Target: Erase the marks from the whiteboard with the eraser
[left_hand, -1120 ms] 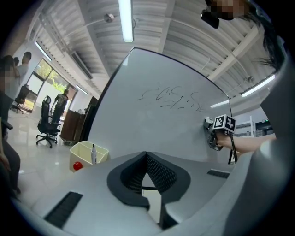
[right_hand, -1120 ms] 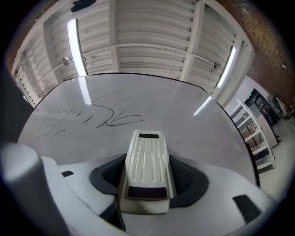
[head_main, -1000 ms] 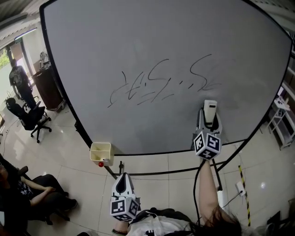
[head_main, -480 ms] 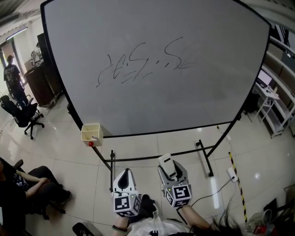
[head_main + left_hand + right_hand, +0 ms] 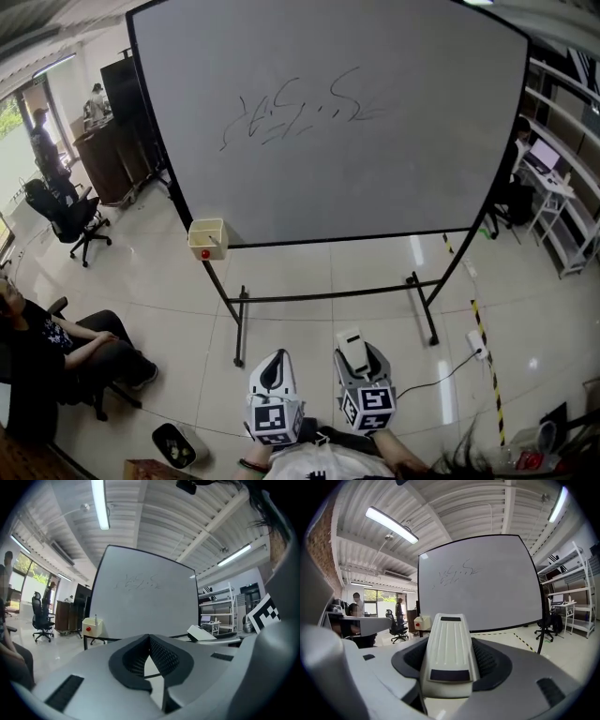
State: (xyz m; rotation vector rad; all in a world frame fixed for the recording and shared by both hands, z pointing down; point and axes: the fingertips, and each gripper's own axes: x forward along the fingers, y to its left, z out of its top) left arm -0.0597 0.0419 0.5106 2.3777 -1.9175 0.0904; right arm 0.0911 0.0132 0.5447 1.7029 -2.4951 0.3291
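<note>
The whiteboard (image 5: 375, 159) stands on a black floor stand, well ahead of me, with dark scribbled marks (image 5: 295, 112) across its upper middle. Both gripper views show the whiteboard (image 5: 145, 606) (image 5: 487, 588) at a distance. My right gripper (image 5: 351, 345) sits low by my body, shut on a white eraser (image 5: 449, 651) that points toward the board. My left gripper (image 5: 273, 371) is beside it, its jaws closed with nothing between them (image 5: 150, 656).
A cream box (image 5: 208, 238) with a red knob hangs at the board's lower left corner. A seated person (image 5: 66, 352) is at left, office chairs (image 5: 66, 220) and a cabinet further back. Shelving (image 5: 562, 216) stands right. A cable and socket (image 5: 475, 345) lie on the tiled floor.
I have backed away from the board. The right gripper with the eraser has come off the board's lower edge down to my body, beside the left gripper.
</note>
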